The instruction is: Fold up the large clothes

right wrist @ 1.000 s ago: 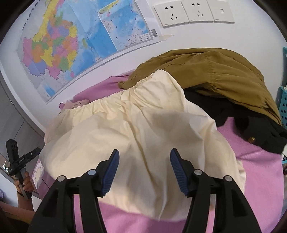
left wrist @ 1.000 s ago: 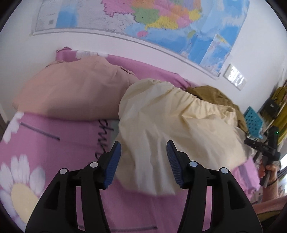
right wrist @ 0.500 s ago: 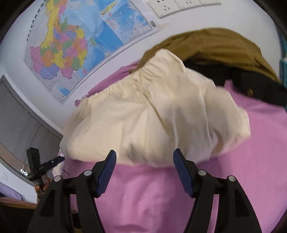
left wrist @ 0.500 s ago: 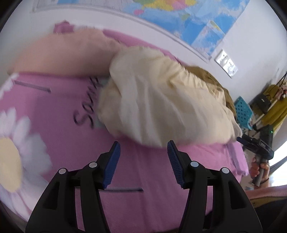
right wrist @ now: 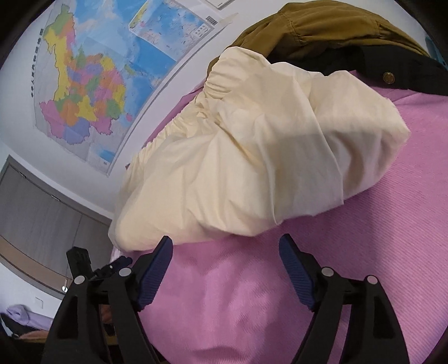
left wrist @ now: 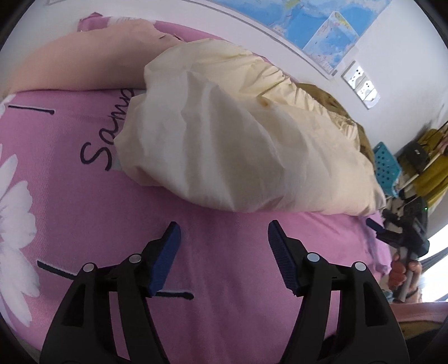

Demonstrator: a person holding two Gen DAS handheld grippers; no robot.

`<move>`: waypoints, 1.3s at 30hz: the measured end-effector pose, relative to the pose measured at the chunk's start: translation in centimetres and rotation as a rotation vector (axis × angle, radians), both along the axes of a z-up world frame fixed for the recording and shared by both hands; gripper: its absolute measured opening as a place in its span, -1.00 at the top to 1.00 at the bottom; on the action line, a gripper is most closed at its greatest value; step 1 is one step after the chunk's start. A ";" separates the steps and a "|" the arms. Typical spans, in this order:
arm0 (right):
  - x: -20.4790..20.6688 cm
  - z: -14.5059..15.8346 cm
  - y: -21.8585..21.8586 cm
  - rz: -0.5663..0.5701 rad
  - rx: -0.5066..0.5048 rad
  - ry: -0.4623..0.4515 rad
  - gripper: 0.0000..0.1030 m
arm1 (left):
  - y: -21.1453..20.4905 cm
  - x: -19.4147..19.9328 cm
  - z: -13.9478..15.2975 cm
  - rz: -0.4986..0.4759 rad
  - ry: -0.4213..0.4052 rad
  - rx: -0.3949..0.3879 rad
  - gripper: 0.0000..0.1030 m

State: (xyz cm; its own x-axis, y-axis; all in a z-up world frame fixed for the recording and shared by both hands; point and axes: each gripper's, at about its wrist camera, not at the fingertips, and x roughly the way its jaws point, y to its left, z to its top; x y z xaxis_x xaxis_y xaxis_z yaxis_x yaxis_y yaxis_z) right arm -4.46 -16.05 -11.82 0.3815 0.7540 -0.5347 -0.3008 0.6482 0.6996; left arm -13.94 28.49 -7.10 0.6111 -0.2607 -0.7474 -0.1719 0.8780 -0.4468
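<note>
The pale cream, thin cotton garment with a gathered elastic edge [left wrist: 246, 140] is lying in a loose, rumpled mound on the pink bedspread printed with white daisies and dark script [left wrist: 70, 201]. Its long axis is running left to right across the bed, with the gathered edge along the far side and the loose hem facing near. Both hand-held tools are sitting just short of that near hem, not touching it: the cloth is lying ahead of each one, toward the far wall. The left gripper [left wrist: 224, 238] is gaping wide with nothing between its blue pads; the right gripper [right wrist: 225, 253] is equally wide and empty. From the right wrist view the hem is almost grazing the left-hand pad, so the right hand is probably the nearer — though only slightly. The coming move likely calls for a forward reach to the hem. Beyond the cream cloth an olive-brown jacket [right wrist: 322, 25] and a black garment with a brass button [right wrist: 392, 70] are piled, a peach cloth [left wrist: 78, 64] is lying far left, and a coloured wall map [right wrist: 92, 75] is hanging behind.
</note>
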 end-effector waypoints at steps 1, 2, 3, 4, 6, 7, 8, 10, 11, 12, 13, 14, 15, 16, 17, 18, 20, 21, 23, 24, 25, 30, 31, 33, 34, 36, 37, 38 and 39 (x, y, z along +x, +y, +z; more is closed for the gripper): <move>0.2 -0.1 0.0 -0.010 0.004 0.003 -0.51 | -0.2 0.1 0.0 0.001 0.000 0.008 -0.27; 0.4 -0.3 0.1 -0.017 0.015 0.011 -0.54 | -0.4 0.2 0.1 0.003 0.000 0.017 -0.28; 0.6 -0.5 0.0 -0.022 0.027 0.022 -0.55 | -0.6 0.4 0.1 -0.004 0.002 0.021 -0.28; 0.9 -0.7 0.0 -0.031 0.044 0.037 -0.55 | -1.0 0.5 0.1 -0.011 0.003 0.029 -0.28; 1.2 -0.8 0.0 -0.049 0.066 0.047 -0.55 | -1.1 0.4 0.1 -0.014 0.005 0.050 -0.29; 1.3 -0.8 0.1 -0.054 0.071 0.045 -0.56 | -1.2 0.5 0.1 -0.019 0.002 0.050 -0.30; 1.4 -0.8 0.2 -0.057 0.075 0.047 -0.57 | -1.3 0.6 0.1 -0.020 0.001 0.048 -0.34; 1.6 -0.8 0.5 -0.067 0.071 0.051 -0.57 | -1.4 0.7 0.1 -0.023 -0.003 0.044 -0.37; 1.6 -0.8 0.8 -0.068 0.064 0.051 -0.57 | -1.5 0.7 0.0 -0.027 -0.002 0.048 -0.38; 1.7 -0.7 0.9 -0.068 0.062 0.052 -0.58 | -1.6 0.7 0.0 -0.029 -0.002 0.053 -0.38; 1.8 -0.7 1.1 -0.067 0.067 0.052 -0.60 | -1.7 0.8 0.0 -0.031 -0.002 0.055 -0.39; 1.9 -0.7 1.2 -0.071 0.069 0.052 -0.61 | -1.7 0.8 0.0 -0.031 -0.004 0.053 -0.40; 2.0 -0.7 1.3 -0.078 0.073 0.052 -0.61 | -1.6 0.9 0.0 -0.030 -0.005 0.048 -0.41; 2.0 -0.8 1.4 -0.085 0.072 0.053 -0.61 | -1.6 1.0 0.0 -0.031 -0.006 0.044 -0.42; 2.2 -0.8 1.5 -0.092 0.070 0.051 -0.62 | -1.6 1.0 0.0 -0.031 -0.008 0.036 -0.45; 2.3 -0.7 1.7 -0.095 0.067 0.052 -0.62 | -1.5 1.1 0.0 -0.030 -0.010 0.026 -0.49; 2.5 -0.6 2.0 -0.099 0.067 0.052 -0.64 | -1.5 1.2 -0.1 -0.028 -0.015 0.003 -0.55; 2.6 -0.6 2.1 -0.100 0.066 0.052 -0.64 | -1.4 1.4 -0.1 -0.025 -0.016 -0.008 -0.55; 2.7 -0.4 2.3 -0.098 0.067 0.049 -0.73 | -1.1 1.6 -0.1 -0.024 -0.022 -0.041 -0.56; 2.8 -0.3 2.7 -0.100 0.067 0.046 -0.74 | -0.8 1.7 -0.2 -0.023 -0.025 -0.076 -0.56; 3.0 -0.2 2.8 -0.107 0.068 0.047 -0.75 | -0.4 1.9 -0.4 -0.013 -0.028 -0.114 -0.56; 3.8 0.0 3.9 -0.118 0.066 0.049 -0.79 | 1.2 2.8 -1.1 0.010 -0.050 -0.278 -0.51; 4.0 0.0 4.1 -0.126 0.068 0.051 -0.79 | 1.4 3.0 -1.2 0.019 -0.054 -0.298 -0.50; 4.4 0.0 4.4 -0.132 0.071 0.052 -0.81 | 1.7 3.4 -1.4 0.031 -0.058 -0.328 -0.48; 4.6 0.0 4.6 -0.135 0.069 0.050 -0.82 | 1.8 3.5 -1.5 0.034 -0.058 -0.340 -0.48; 5.0 0.1 4.9 -0.148 0.074 0.048 -0.83 | 2.1 3.8 -1.6 0.048 -0.059 -0.372 -0.48; 5.2 0.0 5.1 -0.152 0.080 0.046 -0.85 | 2.1 4.1 -1.6 0.053 -0.061 -0.377 -0.48; 5.4 0.0 5.2 -0.159 0.087 0.046 -0.86 | 2.2 4.4 -1.6 0.062 -0.056 -0.373 -0.48; 5.7 0.0 5.3 -0.172 0.091 0.046 -0.87 | 2.2 4.6 -1.6 0.066 -0.053 -0.366 -0.48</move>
State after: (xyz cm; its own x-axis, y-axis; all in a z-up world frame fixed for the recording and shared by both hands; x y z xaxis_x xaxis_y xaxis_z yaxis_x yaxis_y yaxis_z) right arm 1.26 -10.73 -11.81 0.4856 0.7257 -0.4874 -0.1570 0.6209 0.7680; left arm -9.32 30.73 -8.71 0.6706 -0.4633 -0.5793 -0.1911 0.6467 -0.7384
